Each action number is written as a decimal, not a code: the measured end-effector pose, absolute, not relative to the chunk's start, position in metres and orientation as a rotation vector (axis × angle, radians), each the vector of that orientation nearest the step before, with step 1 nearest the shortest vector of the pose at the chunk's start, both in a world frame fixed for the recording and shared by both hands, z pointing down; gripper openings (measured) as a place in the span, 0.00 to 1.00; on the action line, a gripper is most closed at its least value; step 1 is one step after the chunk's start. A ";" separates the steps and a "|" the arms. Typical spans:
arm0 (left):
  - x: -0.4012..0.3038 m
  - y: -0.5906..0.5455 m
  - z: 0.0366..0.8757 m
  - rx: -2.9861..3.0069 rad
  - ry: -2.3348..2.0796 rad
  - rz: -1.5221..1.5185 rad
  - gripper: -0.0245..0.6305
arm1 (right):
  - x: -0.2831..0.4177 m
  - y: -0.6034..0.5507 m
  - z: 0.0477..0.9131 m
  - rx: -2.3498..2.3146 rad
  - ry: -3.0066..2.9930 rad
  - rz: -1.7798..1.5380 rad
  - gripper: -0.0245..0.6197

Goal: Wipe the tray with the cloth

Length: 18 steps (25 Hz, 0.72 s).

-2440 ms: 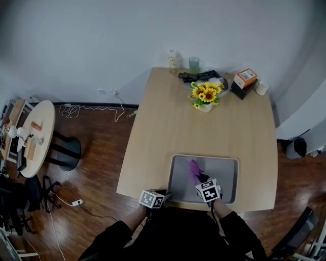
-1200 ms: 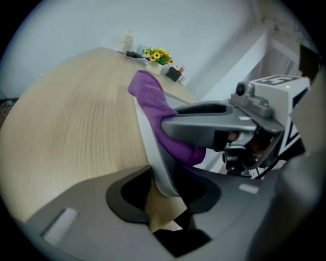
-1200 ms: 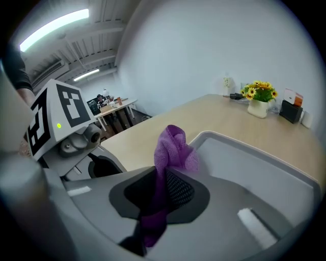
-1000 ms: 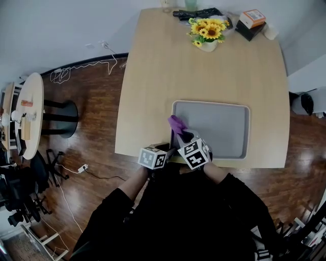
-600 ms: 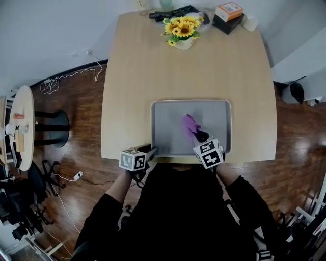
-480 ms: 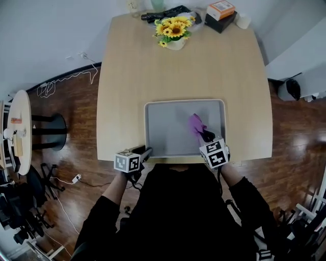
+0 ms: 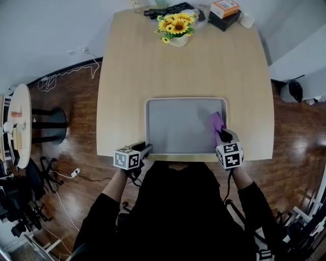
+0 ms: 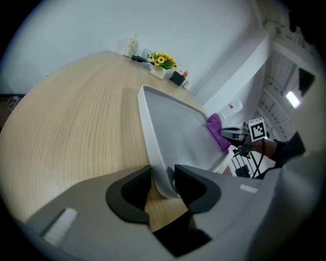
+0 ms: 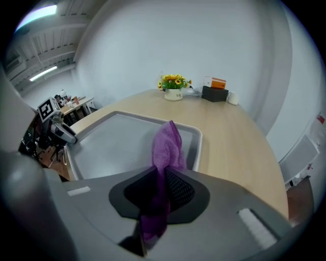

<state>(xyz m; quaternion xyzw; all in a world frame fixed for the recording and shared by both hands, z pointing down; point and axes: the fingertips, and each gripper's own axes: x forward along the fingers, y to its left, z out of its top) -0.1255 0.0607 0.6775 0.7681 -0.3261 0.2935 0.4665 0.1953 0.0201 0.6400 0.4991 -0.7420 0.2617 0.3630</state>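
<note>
A grey tray (image 7: 178,125) lies at the near edge of the wooden table (image 7: 183,71). My left gripper (image 7: 144,150) is shut on the rim of its near left corner; in the left gripper view the jaws (image 8: 162,183) pinch that curved rim (image 8: 153,153). My right gripper (image 7: 224,136) is shut on a purple cloth (image 7: 217,122) that rests on the tray's right side, close to the right rim. In the right gripper view the cloth (image 9: 165,145) sticks up between the jaws (image 9: 162,191), over the tray (image 9: 117,145).
At the table's far edge stand a vase of sunflowers (image 7: 174,26), an orange box on a black one (image 7: 224,8), a white cup (image 7: 247,20) and dark objects (image 7: 165,9). A round side table (image 7: 18,127) and cables stand on the floor at left.
My right gripper has swept the cloth across the tray from its near left part to its right side. The left gripper has stayed clamped on the tray's corner.
</note>
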 end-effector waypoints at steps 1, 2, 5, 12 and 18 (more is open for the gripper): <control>-0.124 0.060 0.677 1.888 -0.796 0.719 0.23 | 0.182 0.022 0.639 1.262 -1.925 0.671 0.11; -0.123 0.058 0.677 1.891 -0.791 0.717 0.23 | 0.166 0.025 0.638 1.232 -1.946 0.670 0.11; -0.119 0.055 0.679 1.885 -0.783 0.712 0.23 | 0.114 0.036 0.640 1.144 -2.006 0.673 0.11; -0.127 0.059 0.670 1.982 -0.776 0.678 0.23 | -0.024 0.029 0.644 0.999 -2.130 0.688 0.11; -0.133 0.071 0.662 2.031 -0.653 0.710 0.23 | -0.133 0.020 0.641 0.835 -2.218 0.641 0.11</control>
